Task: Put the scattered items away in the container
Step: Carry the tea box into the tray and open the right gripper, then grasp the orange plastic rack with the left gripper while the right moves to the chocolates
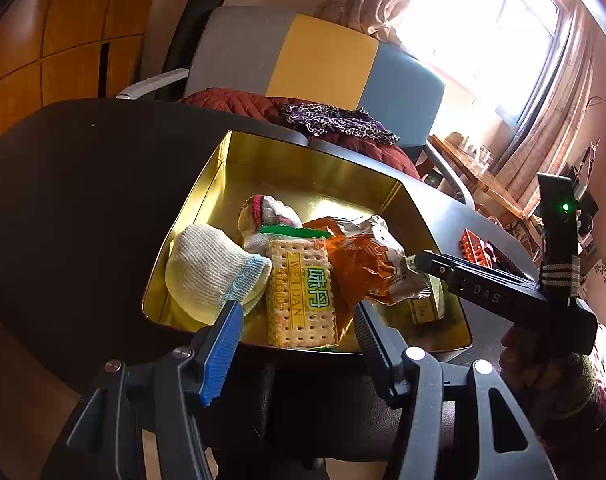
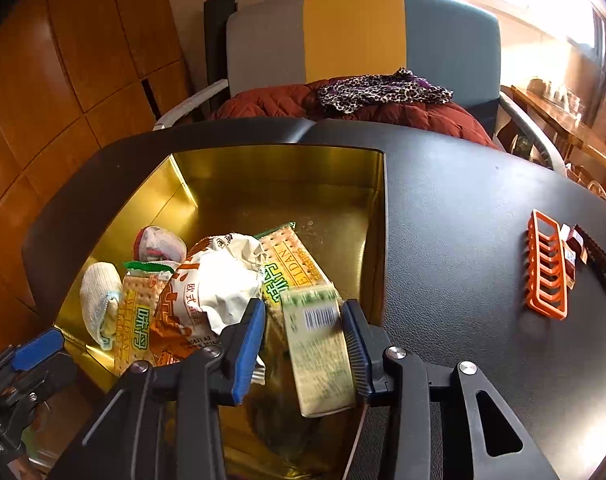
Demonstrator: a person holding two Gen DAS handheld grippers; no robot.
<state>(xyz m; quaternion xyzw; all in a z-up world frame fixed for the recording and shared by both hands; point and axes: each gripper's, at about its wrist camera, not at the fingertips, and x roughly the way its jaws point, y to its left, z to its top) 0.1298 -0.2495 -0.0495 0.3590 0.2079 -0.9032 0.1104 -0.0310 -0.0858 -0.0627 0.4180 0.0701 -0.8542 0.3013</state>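
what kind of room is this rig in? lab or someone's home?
Most likely a lived-in home room, not a lab: a padded armchair with a quilted red jacket thrown on it, curtains at a sunlit window, and wooden cabinet doors behind the black table.

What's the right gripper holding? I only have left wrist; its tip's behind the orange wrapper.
Observer: A pale green packet with a barcode sits between the right gripper fingers, over the gold tin.
Operator: Clamped?
Observer: No, a gap shows beside its blue finger; the packet looks blurred.
Operator: Anything left out?
Observer: An orange rack, a small dark red packet and a black strip lie on the table.
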